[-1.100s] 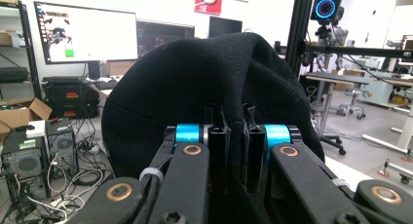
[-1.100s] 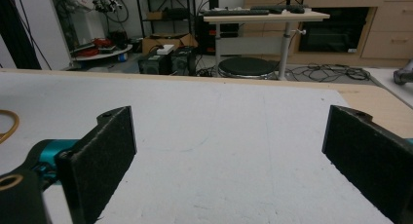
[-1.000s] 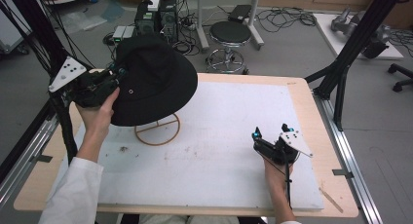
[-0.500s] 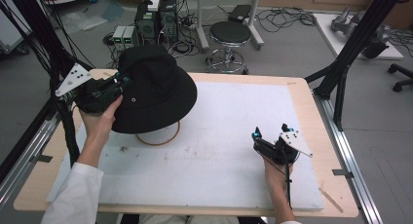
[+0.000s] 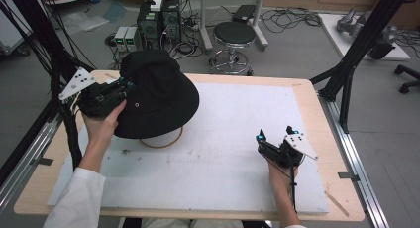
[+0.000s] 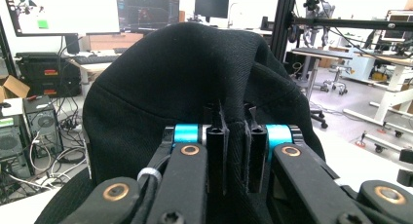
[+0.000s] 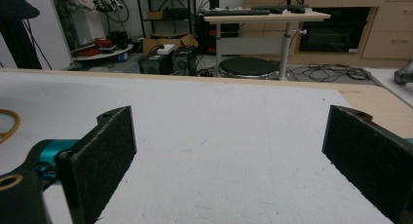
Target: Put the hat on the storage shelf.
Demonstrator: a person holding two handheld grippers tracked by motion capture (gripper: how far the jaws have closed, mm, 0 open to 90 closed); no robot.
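The black hat (image 5: pixel 156 96) has come down over the wooden ring (image 5: pixel 163 141) on the surface. The left gripper (image 5: pixel 124 84) jaws pinch its brim. The right gripper (image 5: pixel 275 137) rests apart, jaws spread wide.

Left gripper (image 5: pixel 128 83): black body, grey three-cornered plate with dark dots, cyan collars, brass-coloured pivot rivets, black jaws. Right gripper (image 5: pixel 275 136): black, grey plate, cyan tips, trailing black cable, black felt-like pads (image 7: pixel 104 151). White sleeve (image 5: pixel 81 200) worn on left arm.
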